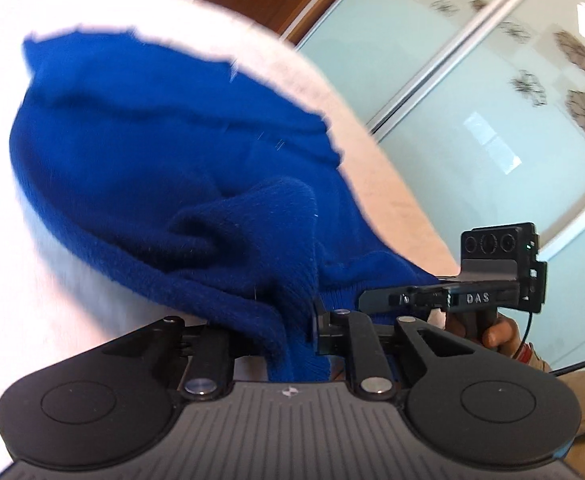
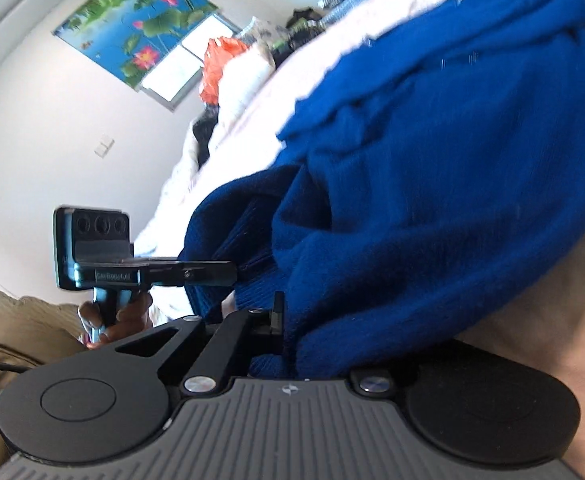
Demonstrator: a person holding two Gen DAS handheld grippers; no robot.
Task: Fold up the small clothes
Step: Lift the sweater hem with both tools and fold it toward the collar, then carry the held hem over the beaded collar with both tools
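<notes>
Both grippers pinch the blue knit garment [image 1: 164, 152]: left gripper [image 1: 276, 332] and right gripper [image 2: 288, 336] clamp its near hem on the pale bedspread [image 1: 376, 168]. I judge the fold is starting; next I carry this hem evenly forward.

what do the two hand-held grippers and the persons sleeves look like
Both are matte black plastic. The right hand-held gripper has a boxy module with three round lenses, a small green light, raised "DAS" lettering and a thin black cable. The left hand-held gripper carries the same lens module. Each body is ribbed grey between two round black discs. The sleeve is tan.
</notes>
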